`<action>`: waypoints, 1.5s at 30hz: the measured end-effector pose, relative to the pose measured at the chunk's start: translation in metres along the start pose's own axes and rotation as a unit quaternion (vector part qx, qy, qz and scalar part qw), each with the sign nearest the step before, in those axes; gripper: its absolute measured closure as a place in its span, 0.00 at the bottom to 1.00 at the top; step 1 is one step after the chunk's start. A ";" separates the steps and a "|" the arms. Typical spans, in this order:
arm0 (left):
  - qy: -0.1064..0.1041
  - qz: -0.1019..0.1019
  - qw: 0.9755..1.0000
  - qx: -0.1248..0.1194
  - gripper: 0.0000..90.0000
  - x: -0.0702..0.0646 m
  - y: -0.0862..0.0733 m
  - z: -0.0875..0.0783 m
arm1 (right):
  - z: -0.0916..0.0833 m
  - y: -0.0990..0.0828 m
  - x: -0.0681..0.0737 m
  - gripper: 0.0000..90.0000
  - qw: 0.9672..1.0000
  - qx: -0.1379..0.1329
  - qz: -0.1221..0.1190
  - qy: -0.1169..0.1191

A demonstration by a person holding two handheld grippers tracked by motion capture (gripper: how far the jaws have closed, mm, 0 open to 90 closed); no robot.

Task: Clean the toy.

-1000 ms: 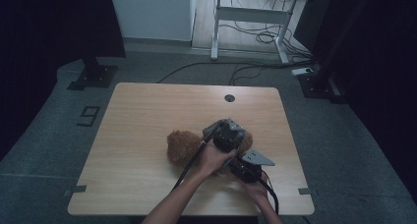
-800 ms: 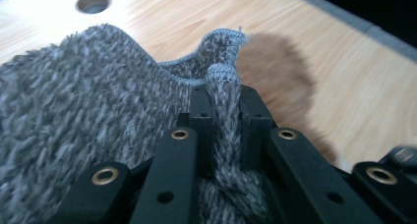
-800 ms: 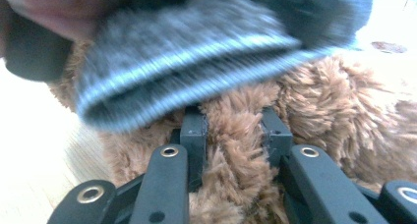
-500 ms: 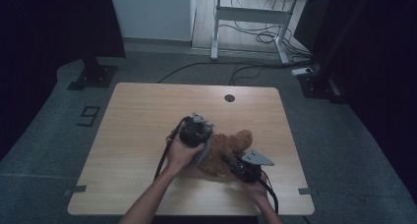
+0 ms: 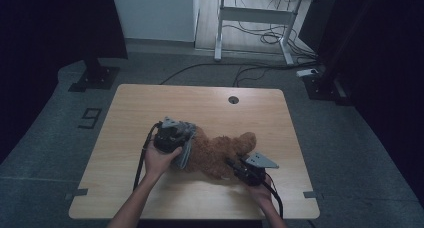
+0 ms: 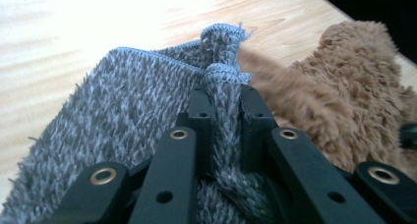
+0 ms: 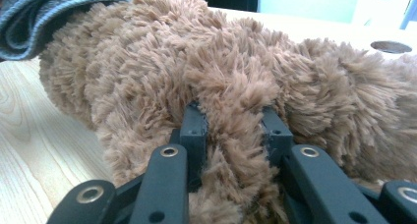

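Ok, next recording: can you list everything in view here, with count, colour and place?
Table: one, light wood, centre of the room.
Cable hole: one, dark, far edge of the table.
Plush toy: one, brown, near side of the table.
Cloth: one, grey, at the toy's left end.
Desk: one, white-framed, behind, cables beneath.
Left claw: black, shut on the cloth.
Right claw: black, shut on the toy.
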State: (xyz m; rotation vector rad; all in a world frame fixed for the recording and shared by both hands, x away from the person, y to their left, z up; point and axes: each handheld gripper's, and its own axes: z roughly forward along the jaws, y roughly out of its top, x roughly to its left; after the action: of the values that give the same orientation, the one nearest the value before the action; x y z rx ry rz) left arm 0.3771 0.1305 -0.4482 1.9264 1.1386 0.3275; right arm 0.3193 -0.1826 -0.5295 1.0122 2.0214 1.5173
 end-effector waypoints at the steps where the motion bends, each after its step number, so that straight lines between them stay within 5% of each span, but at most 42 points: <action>1: -0.002 -0.003 1.000 -0.002 0.88 0.001 -0.002 -0.003 | 0.000 0.000 0.000 0.79 1.000 0.000 0.000 0.000; 7: -0.013 -0.014 1.000 -0.020 0.87 0.004 -0.008 -0.013 | 0.001 0.000 0.001 0.79 1.000 -0.004 -0.005 -0.006; 14: -0.010 -0.001 1.000 -0.022 0.87 -0.006 0.001 0.002 | 0.011 0.004 0.001 0.80 0.999 -0.015 -0.023 -0.039; 29: 0.010 0.008 1.000 -0.022 0.87 -0.009 0.023 0.021 | 0.055 0.026 -0.030 0.83 0.996 -0.013 -0.021 -0.084; 36: 0.016 0.006 1.000 -0.024 0.87 -0.007 0.028 0.026 | 0.068 0.028 -0.038 0.84 0.993 -0.034 -0.011 -0.111; 45: 0.017 0.012 1.000 -0.016 0.86 -0.009 0.044 0.038 | 0.051 0.022 -0.038 0.85 0.998 -0.041 0.002 -0.045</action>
State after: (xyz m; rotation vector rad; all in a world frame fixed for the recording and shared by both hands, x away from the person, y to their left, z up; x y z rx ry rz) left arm 0.4205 0.0934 -0.4352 1.9130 1.1264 0.3901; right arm 0.3866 -0.1756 -0.5285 1.0332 1.8814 1.5168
